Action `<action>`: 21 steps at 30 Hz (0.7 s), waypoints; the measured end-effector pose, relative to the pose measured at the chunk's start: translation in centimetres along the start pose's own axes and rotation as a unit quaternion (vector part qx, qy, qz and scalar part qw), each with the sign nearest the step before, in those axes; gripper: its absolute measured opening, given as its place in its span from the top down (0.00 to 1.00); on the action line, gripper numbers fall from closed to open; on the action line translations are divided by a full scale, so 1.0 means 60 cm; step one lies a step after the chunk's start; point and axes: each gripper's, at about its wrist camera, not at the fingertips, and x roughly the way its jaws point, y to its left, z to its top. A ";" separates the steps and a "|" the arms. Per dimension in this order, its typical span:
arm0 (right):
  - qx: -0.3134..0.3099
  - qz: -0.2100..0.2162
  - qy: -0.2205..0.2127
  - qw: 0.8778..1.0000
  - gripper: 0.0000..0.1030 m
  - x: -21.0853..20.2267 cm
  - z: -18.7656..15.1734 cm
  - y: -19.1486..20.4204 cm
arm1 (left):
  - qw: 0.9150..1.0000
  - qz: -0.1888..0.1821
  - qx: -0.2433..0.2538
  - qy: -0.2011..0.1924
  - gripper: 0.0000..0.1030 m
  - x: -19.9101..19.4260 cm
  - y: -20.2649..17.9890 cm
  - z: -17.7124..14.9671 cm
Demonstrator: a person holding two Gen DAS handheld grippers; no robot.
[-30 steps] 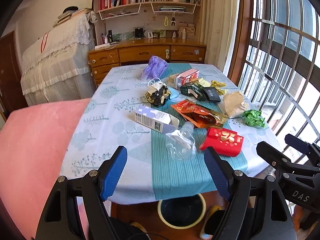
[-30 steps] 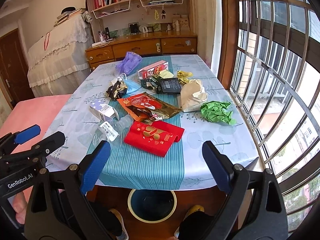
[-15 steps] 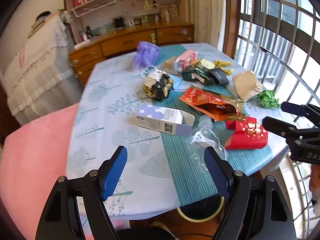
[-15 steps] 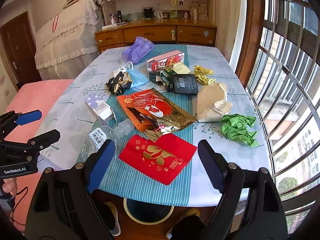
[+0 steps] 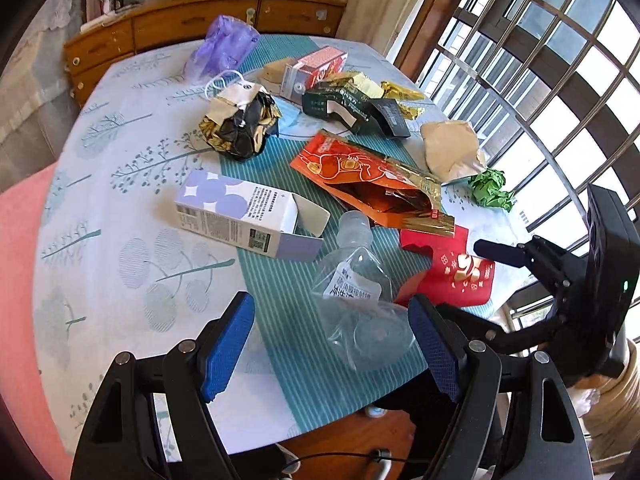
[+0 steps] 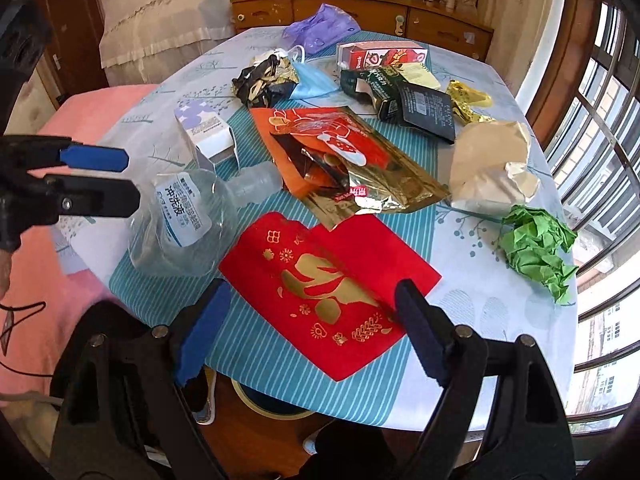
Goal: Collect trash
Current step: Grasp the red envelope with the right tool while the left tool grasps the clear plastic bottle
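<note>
1. Both tongs had dropped toward the surface's point(image 5: 120, 240) near edge.
2. Left tongs point(image 5: 330, 344), apart, flanked the clear bottle point(image 5: 360, 304).
3. Right tongs point(image 6: 310, 332), closing slightly yet apart, framed the red envelope point(image 6: 328, 280), both untouched.

So on the table point(image 6: 472, 248) I count one clear crushed plastic bottle point(image 6: 188, 224), one flat red envelope with gold print point(image 6: 328, 280), one orange-and-gold foil pouch point(image 6: 340, 152) and one crumpled green paper ball point(image 6: 536, 248). There's also one crumpled beige paper bag point(image 6: 488, 164), one purple plastic bag point(image 6: 320, 28) and one blue face mask point(image 6: 312, 80). Cartons: three, namely the white-and-lilac box point(image 5: 240, 212), the red-and-white one point(image 6: 380, 56) and the dark green one point(image 6: 376, 84). One black-and-gold wrapper wad point(image 5: 240, 124) too.
</note>
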 end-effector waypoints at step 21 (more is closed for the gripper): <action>-0.024 0.025 0.009 0.999 0.75 0.026 -0.017 0.007 | 0.992 -0.046 0.037 0.115 0.25 0.110 -0.026 0.046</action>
